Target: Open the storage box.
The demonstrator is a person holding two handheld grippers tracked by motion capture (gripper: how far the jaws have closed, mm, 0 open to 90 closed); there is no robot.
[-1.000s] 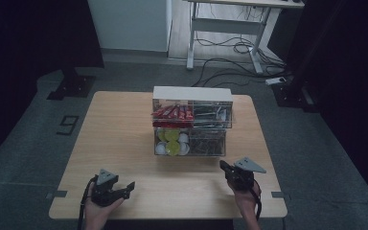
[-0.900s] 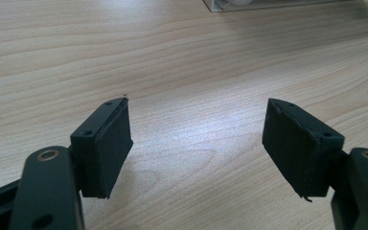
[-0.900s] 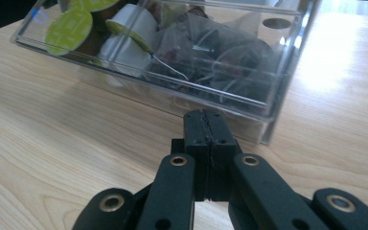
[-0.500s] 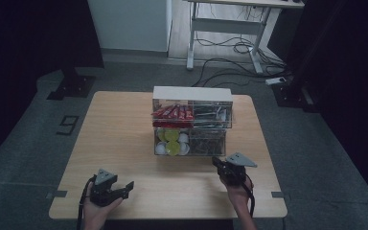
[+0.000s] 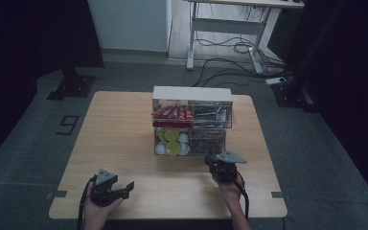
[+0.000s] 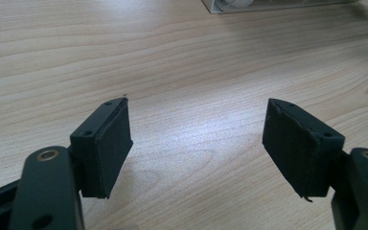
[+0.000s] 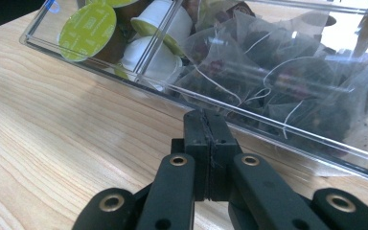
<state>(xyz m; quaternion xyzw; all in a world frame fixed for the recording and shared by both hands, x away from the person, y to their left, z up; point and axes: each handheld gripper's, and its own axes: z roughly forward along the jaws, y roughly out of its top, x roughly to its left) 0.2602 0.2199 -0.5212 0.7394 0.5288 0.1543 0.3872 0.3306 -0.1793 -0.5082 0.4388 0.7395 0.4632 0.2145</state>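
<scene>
Now right gripper (image 7: 206, 125) jaws closed — by clear organizer (image 7: 287, 129); left gripper (image 6: 196, 139) agape.

Clear two-tier organizer (image 5: 191, 125) mid-table, lower drawer (image 7: 249, 91) with tea bags

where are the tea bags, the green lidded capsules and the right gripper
tea bags (image 7: 263, 72), right gripper view, on a mesh pouch behind the clear wall
green lidded capsules (image 7: 87, 25), right gripper view, on a green foil lid
right gripper (image 7: 212, 125), right gripper view, at the shut jaw tips

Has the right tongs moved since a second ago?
Yes. The right tongs, shut, slid left and forward across the table, closing on the front of the clear organizer.
</scene>
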